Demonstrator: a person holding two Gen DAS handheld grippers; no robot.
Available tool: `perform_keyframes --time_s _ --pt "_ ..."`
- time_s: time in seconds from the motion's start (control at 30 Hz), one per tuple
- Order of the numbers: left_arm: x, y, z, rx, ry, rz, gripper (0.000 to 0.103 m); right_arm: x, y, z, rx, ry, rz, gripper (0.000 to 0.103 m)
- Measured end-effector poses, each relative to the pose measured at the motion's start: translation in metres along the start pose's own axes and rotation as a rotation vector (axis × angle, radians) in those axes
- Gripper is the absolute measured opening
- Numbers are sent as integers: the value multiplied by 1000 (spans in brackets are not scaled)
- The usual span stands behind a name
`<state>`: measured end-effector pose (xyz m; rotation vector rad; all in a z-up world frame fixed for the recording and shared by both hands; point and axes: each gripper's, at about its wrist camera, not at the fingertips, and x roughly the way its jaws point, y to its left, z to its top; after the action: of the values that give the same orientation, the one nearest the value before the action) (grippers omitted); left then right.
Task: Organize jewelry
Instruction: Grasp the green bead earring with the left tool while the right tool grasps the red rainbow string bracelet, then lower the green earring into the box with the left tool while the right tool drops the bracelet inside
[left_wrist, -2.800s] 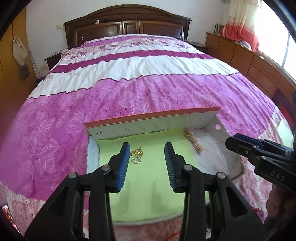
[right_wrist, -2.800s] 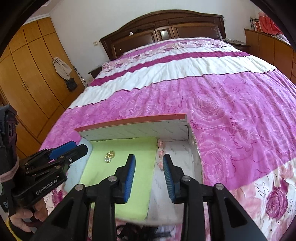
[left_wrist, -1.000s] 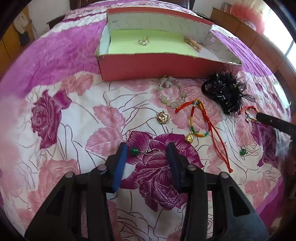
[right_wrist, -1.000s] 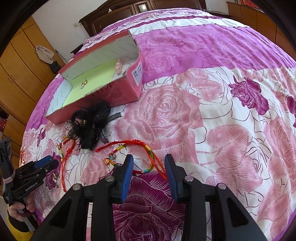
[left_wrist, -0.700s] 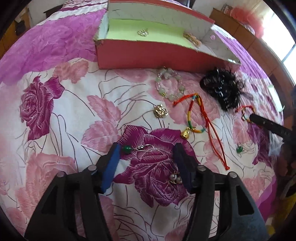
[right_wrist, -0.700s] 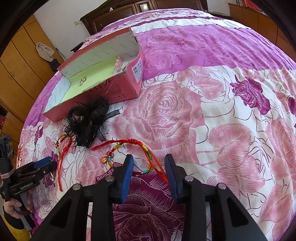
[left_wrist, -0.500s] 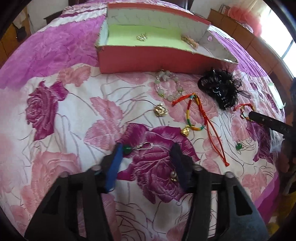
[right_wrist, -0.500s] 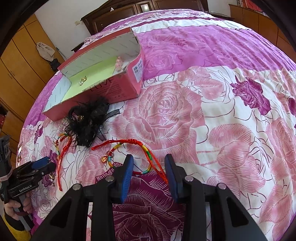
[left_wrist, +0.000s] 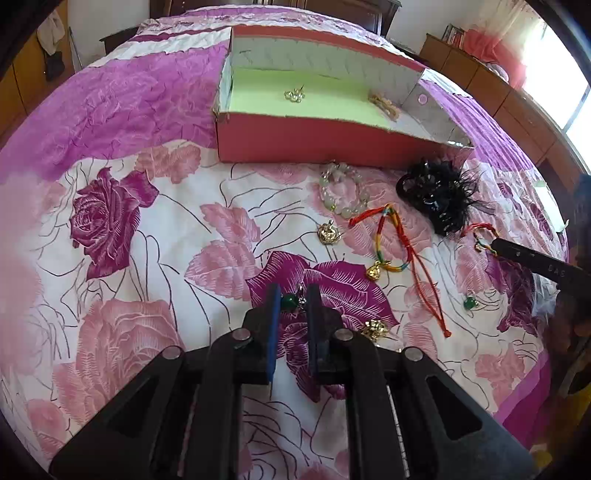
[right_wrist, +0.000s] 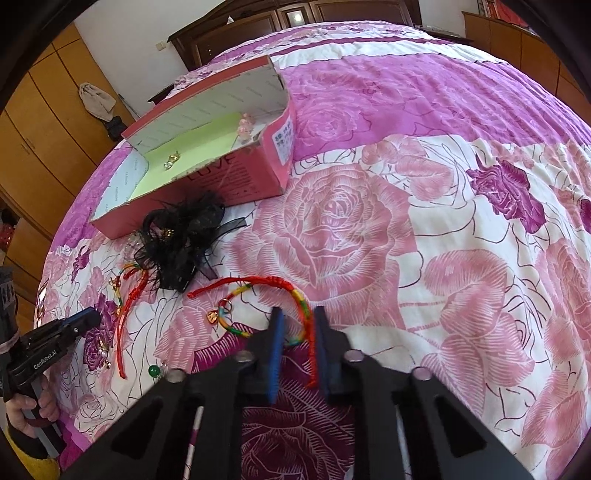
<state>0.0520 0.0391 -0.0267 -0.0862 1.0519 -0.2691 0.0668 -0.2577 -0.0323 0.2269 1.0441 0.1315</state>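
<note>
Left hand-held gripper (left_wrist: 291, 295): we see its blue pads drawn close together, pinching the green bead earring (left_wrist: 289, 301) just above the bedspread (left_wrist: 147, 229).
Right hand-held gripper (right_wrist: 298, 325): we see its fingers narrowed around the red cord of the multicolour bracelet (right_wrist: 295, 295); the cord runs between the pads, though we cannot tell whether they grip it.
Pink box (left_wrist: 314, 142): we find it open on the bed beyond the loose pieces, its green liner holding a gold earring (left_wrist: 294, 95) and a pale clip (left_wrist: 384, 105) at the liner's right edge.
Pale bead bracelet (left_wrist: 343, 192): we see it just in front of the box.
Gold pendant (left_wrist: 327, 233): it lies near the bead bracelet, on the side toward us.
Black feathered hairpiece (left_wrist: 439, 199): we see it to the right, close to the box's front wall.
Second green earring (left_wrist: 469, 303): it lies well to the right of the left hand-held gripper.
Gold flower piece (left_wrist: 375, 328): just beside the left hand-held gripper's right finger.
</note>
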Motion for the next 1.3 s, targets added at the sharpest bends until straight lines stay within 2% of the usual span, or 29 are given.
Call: perform_keyframes --time_s 0.3,0.63,1.3 --pt "-23 0 4 -16 -63 -11 5 -25 6 -2 -18 -72 51 5" --pt "-58 -5 14 -11 -167 -31 5 -71 10 -1 -9 -179 70 5" --pt "-111 -36 66 74 -372 -28 5 -130 60 23 -141 -381 99 5"
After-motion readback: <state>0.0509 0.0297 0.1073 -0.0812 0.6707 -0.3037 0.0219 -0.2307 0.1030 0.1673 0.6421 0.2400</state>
